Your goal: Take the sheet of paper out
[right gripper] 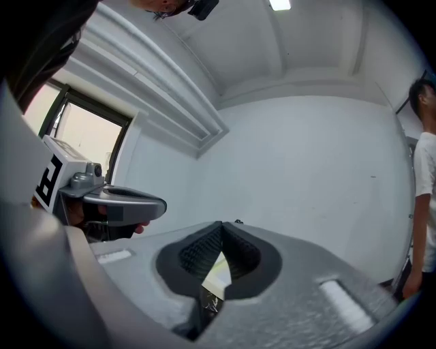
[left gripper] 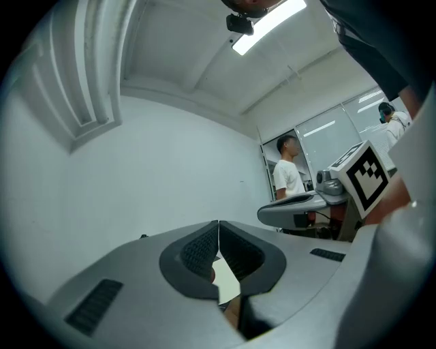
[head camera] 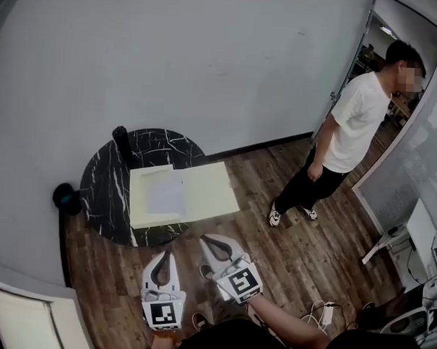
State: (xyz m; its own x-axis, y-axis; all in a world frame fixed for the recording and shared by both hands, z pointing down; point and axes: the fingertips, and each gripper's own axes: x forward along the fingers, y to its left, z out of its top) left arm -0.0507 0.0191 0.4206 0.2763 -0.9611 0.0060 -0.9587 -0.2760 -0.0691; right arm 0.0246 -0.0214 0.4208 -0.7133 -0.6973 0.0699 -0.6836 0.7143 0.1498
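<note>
A white sheet of paper [head camera: 165, 195] lies on an open pale yellow folder [head camera: 207, 190] on a round black marble table [head camera: 105, 194]. My left gripper [head camera: 168, 252] and right gripper [head camera: 204, 240] hover over the wooden floor just short of the table's near edge, pointing at the folder. Both are shut with nothing between the jaws. In the left gripper view the jaws of the left gripper [left gripper: 218, 223] meet at the tips. The right gripper [right gripper: 221, 223] shows the same in its own view. A strip of the pale folder [right gripper: 219, 270] shows through the gap behind the tips.
A dark cylinder [head camera: 121, 141] stands at the table's far edge and a black round object [head camera: 66, 197] sits at its left side. A person in a white shirt [head camera: 350, 129] stands to the right by a doorway. Cables [head camera: 321, 312] lie on the floor at lower right.
</note>
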